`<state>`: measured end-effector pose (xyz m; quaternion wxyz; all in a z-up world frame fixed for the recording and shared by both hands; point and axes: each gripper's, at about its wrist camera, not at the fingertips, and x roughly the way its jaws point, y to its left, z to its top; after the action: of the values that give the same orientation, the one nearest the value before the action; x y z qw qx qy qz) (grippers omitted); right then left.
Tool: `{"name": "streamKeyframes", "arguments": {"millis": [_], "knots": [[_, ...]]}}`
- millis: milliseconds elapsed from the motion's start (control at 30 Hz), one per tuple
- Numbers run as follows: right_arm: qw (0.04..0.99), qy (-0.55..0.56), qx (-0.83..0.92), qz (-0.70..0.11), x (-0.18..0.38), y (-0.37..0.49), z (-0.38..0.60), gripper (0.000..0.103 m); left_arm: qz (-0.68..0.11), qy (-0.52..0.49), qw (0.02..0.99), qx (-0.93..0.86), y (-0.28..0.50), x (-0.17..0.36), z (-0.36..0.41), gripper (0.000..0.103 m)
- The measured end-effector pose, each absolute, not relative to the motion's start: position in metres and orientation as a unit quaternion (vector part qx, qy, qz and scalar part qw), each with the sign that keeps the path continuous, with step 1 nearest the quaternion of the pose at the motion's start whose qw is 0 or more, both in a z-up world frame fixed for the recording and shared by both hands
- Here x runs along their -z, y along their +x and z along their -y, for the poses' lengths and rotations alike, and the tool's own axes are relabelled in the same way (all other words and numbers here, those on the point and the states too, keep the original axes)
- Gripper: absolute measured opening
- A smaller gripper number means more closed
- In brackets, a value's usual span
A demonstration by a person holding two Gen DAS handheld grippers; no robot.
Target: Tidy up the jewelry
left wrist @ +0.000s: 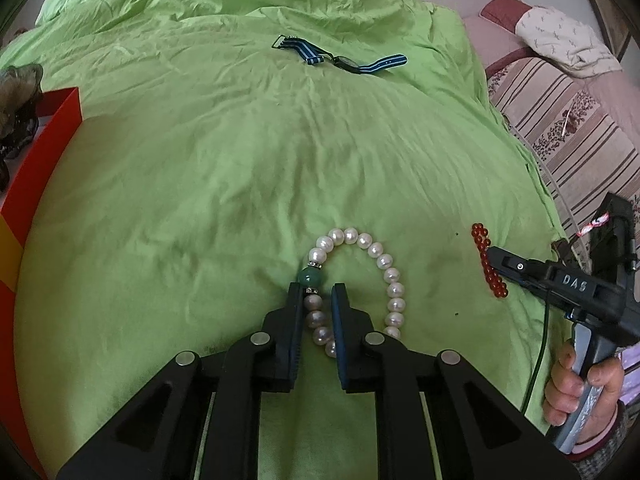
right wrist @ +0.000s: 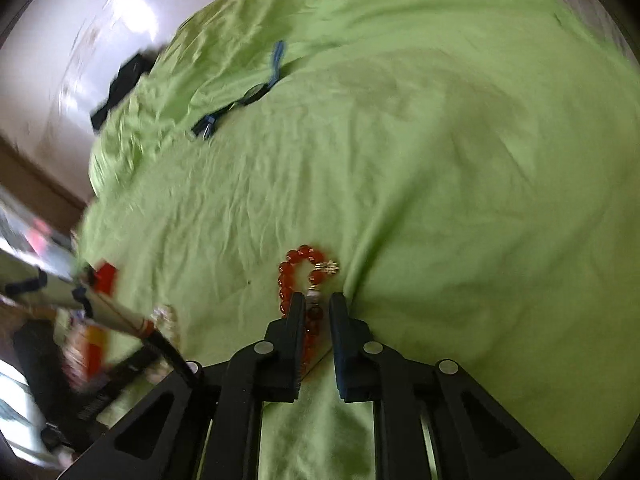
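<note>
A white pearl bracelet [left wrist: 378, 252] with one green bead [left wrist: 313, 277] lies on the green sheet [left wrist: 240, 180]. My left gripper [left wrist: 318, 294] is shut on its left strand, just below the green bead. To the right lies a red bead bracelet [left wrist: 478, 236], where my right gripper [left wrist: 496, 258] comes in from the side, held by a hand [left wrist: 576, 384]. In the right wrist view the right gripper [right wrist: 316, 304] is shut on the red bead bracelet [right wrist: 286, 276], near its small gold charm [right wrist: 330, 268]. That view is blurred.
A watch [left wrist: 344, 62] with a blue striped strap lies farther back on the sheet, also in the right wrist view as the watch [right wrist: 252, 94]. A red box [left wrist: 40, 152] stands at the left edge. A striped sofa [left wrist: 560, 120] lies beyond the sheet's right edge.
</note>
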<state>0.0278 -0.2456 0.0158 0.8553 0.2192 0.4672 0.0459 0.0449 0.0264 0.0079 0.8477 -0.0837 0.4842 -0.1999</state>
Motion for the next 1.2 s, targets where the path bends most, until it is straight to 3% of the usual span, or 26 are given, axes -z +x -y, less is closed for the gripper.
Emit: {"name": "streamKeyframes", "arguments": {"millis": [333,433,867,1200], "knots": [[0.887,0.037,-0.001,-0.461,-0.014,0.039,0.204,0.013,-0.484,-0.03,0.859,0.163,0.052,-0.013,-0.005,0.014],[0.891,0.058,-0.011,-0.451,-0.02,0.034,0.21,0.009,-0.486,-0.02,0.859,0.161,0.049,-0.02,-0.004,0.01],[0.92,0.111,-0.043,-0.373,-0.076,-0.011,0.213,0.009,-0.448,-0.09,0.876,0.151,-0.002,-0.089,-0.055,0.01],[0.927,0.147,-0.063,-0.34,-0.105,-0.052,0.209,0.009,-0.404,-0.065,0.901,0.144,-0.055,-0.129,-0.066,0.011]]}}
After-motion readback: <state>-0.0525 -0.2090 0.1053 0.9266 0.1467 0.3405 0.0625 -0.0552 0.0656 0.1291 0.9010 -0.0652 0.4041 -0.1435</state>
